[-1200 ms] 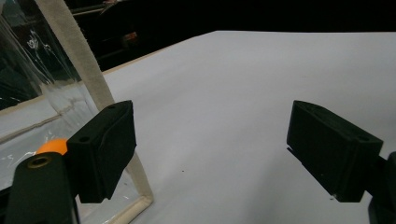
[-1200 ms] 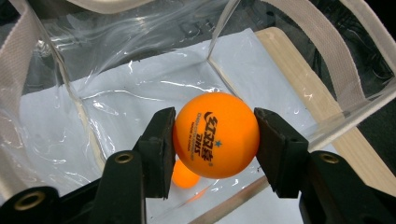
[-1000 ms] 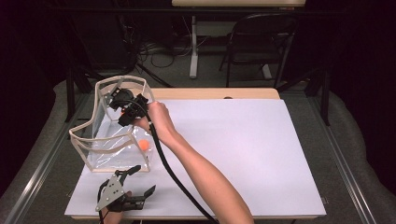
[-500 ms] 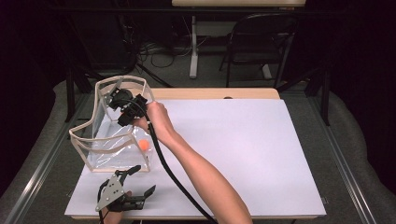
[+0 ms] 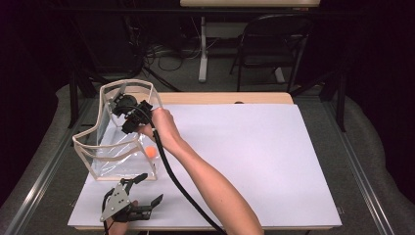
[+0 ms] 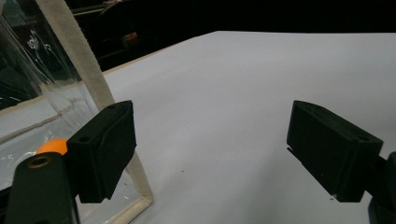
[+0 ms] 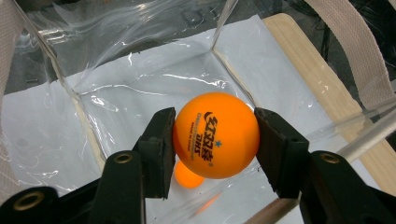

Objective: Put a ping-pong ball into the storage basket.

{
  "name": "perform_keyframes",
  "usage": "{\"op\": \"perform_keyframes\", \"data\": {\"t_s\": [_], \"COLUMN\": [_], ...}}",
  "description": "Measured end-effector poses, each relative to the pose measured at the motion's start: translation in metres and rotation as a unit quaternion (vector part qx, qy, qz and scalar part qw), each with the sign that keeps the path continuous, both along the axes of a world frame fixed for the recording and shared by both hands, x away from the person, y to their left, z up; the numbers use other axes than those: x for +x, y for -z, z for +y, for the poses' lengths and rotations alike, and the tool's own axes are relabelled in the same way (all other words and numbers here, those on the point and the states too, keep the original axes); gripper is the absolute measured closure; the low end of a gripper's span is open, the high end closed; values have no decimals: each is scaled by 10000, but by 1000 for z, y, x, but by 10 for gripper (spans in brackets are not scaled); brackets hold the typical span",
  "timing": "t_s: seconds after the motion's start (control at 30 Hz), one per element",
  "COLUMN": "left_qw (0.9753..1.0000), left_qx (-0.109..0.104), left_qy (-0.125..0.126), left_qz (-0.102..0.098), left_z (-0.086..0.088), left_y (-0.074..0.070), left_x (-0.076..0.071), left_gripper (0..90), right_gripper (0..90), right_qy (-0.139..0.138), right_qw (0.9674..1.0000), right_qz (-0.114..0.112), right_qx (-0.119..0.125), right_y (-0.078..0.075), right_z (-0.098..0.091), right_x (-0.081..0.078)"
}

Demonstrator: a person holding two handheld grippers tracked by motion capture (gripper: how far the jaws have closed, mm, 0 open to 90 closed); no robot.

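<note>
Okay, white table (image 5: 254, 161) spans centre of high view. Clear bag (image 5: 117, 147) with beige trim stands at left of frame, mouth up. Right gripper (image 5: 128, 113) reaches into bag top, upper left, jaws clamped on orange ball (image 7: 215, 135). Second orange ball (image 5: 151, 152) lies on bag floor below. Left gripper (image 5: 132, 203) rests at lower left, jaws spread wide, nothing between them.

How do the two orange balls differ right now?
The held ball is clamped between the right gripper pads above the clear bag; the second ball lies loose on the bag's floor. The held ball shows black print; the second's is hidden. Both are orange.
</note>
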State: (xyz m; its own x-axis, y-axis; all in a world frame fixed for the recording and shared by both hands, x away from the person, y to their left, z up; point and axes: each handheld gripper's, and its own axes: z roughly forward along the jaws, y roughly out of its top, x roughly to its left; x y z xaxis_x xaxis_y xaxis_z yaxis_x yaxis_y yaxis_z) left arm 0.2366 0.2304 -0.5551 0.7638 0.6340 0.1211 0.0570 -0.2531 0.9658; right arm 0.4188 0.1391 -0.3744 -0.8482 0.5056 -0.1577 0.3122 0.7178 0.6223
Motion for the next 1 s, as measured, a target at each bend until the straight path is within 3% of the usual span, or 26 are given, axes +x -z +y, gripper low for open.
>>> {"op": "perform_keyframes", "data": {"t_s": [0.07,0.23,0.53,0.7,1.0], "left_qw": [10000,10000,10000,10000,10000], "left_qx": [-11,5,17,14,39], "left_qy": [-8,1,-5,-4,-4], "left_qz": [8,-2,-8,-9,18], "left_z": [0,0,1,0,-1], "left_y": [0,0,0,0,0], "left_x": [0,0,0,0,0], "left_gripper": [160,160,160,160,160], "right_gripper": [498,381,150,142,91], "right_qy": [15,46,30,38,120], "right_qw": [10000,10000,9990,9966,9960], "right_qz": [19,49,30,3,-56], "right_qx": [8,29,439,825,881], "right_y": [0,0,-10,-20,-24], "right_z": [0,-2,-14,-30,-57], "right_x": [0,0,-4,-7,-11]}}
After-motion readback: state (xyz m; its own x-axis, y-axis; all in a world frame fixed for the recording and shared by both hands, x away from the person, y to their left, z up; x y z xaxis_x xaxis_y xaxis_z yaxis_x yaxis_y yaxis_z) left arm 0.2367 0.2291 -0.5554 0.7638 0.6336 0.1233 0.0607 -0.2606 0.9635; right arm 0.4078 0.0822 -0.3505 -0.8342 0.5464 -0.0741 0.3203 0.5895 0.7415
